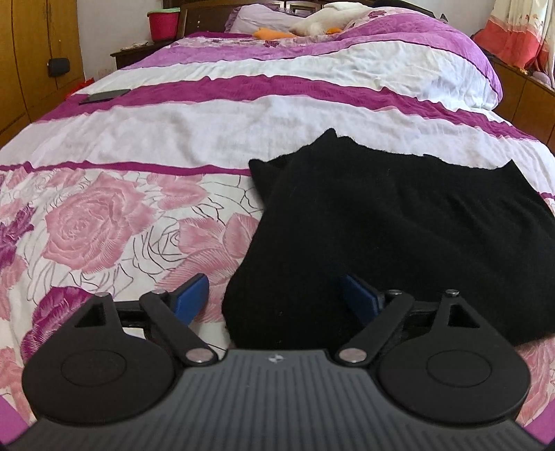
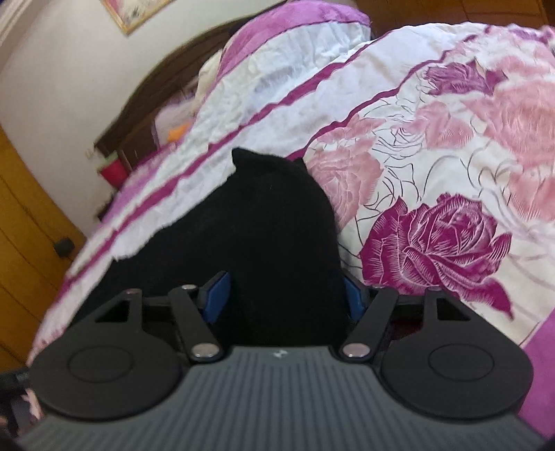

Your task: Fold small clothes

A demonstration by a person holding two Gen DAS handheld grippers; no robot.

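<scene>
The black garment (image 1: pixel 399 236) lies flat on the floral bedspread (image 1: pixel 104 222), ahead of the left gripper (image 1: pixel 277 295) and extending to its right. In the left wrist view its long axis runs from near the gripper out toward the right edge; its far edge shows pointed corners (two at the left, one at the right). A rounded fold of the cloth bulges back toward the gripper and sits between the blue fingers (image 1: pixel 192 295), which stand wide apart. The left finger rests over bare bedspread; the right finger lies against or over the cloth, and contact cannot be told.

In the right wrist view the black garment (image 2: pixel 270 236) runs straight ahead from the right gripper (image 2: pixel 284 298), narrowing to a far end with two small points. The camera is tilted, so the bed appears slanted. The blue fingers (image 2: pixel 216 295) are spread, with a thick ridge of cloth filling the gap between them; whether they press it cannot be told.

Beyond the left gripper: a dark phone (image 1: pixel 104 96) far left on the bed, pillows (image 1: pixel 322 20) at the headboard, a red bucket (image 1: pixel 163 24) on the nightstand, and wooden cabinets (image 1: pixel 31 66) at left.
</scene>
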